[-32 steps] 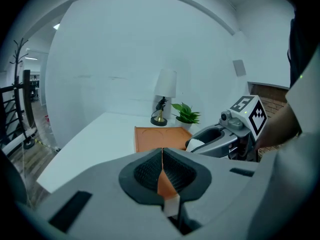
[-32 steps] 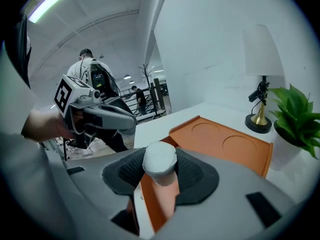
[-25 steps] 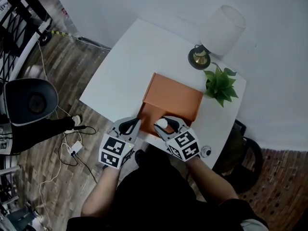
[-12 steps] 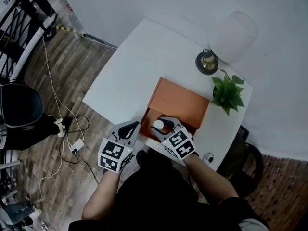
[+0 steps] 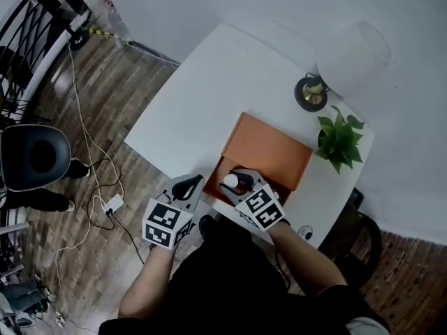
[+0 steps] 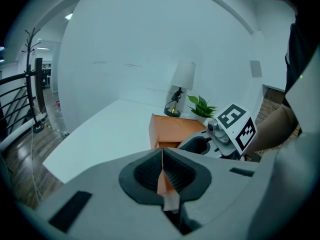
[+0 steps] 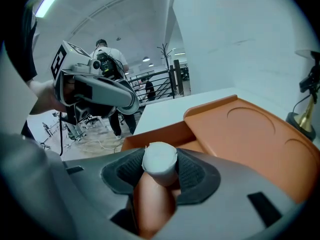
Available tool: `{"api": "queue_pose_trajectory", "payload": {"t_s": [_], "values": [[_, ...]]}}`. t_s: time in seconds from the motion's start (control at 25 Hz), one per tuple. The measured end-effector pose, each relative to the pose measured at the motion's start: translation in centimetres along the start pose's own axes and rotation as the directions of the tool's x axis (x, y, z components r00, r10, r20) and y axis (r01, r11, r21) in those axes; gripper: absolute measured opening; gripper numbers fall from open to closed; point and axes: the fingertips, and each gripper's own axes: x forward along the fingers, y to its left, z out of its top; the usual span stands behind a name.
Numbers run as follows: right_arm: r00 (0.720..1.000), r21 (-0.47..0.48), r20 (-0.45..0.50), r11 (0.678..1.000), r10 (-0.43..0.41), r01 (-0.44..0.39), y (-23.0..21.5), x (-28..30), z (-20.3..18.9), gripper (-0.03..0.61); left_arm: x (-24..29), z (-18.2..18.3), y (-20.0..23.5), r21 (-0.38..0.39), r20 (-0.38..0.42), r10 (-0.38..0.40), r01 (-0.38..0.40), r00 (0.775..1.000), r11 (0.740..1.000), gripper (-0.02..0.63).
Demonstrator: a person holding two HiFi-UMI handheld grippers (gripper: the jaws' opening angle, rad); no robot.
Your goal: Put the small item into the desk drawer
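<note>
Now the right gripper (image 7: pixel 159 176) pinches one small item (image 7: pixel 159 160) at one drawer (image 7: pixel 155 134); left gripper (image 6: pixel 163 171) pressed together.

right tool (image 5: pixel 233 181): jaws just opening, white item (image 5: pixel 230 180) between | over open drawer (image 5: pixel 221 174)

The drawer box (image 5: pixel 269 149) stands on the bench (image 5: pixel 202 89), near its front edge and toward the right end. Behind the box and to its right is the lamp (image 5: pixel 349 58), and the plant (image 5: pixel 340 142) is just beside the lamp, nearer the front. The drawer (image 7: pixel 155 134) is pulled out of the box's near side. Over it, the small item (image 7: pixel 159 160) sits between the pads of the right tongs (image 5: pixel 237 181), whose jaws have just eased wider. The left tongs (image 5: pixel 187 185) hang just left of the drawer, at the bench's near edge. On the floor far to the left stands 1 chair (image 5: pixel 35 158), and a power strip (image 5: pixel 112 204) lies between it and the bench.
</note>
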Motion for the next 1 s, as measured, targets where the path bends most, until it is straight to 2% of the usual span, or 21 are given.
{"api": "queue_pose_trajectory", "payload": {"t_s": [0.16,0.32,0.72,1.0], "values": [[0.999,-0.018,0.027,1.000,0.026,-0.025,0.8,-0.4,0.9,0.213,-0.8,0.3,0.1,0.003,0.001,0.005,-0.005,1.000,1.000,0.014],[0.998,-0.030,0.058,0.999,0.017,-0.015,1.0,-1.4,2.0,0.218,-1.7,1.0,0.2,0.012,0.013,0.006,-0.006,1.000,1.000,0.014],[0.981,-0.044,0.147,0.990,-0.125,0.133,0.4,-6.6,4.8,0.216,-5.6,3.2,-1.3,0.060,0.082,-0.010,0.006,0.997,0.998,0.014],[0.955,-0.039,0.212,0.974,-0.208,0.221,3.0,-10.6,6.8,0.179,-9.6,3.2,-2.6,0.081,0.127,-0.027,0.017,0.992,0.997,0.014]]}}
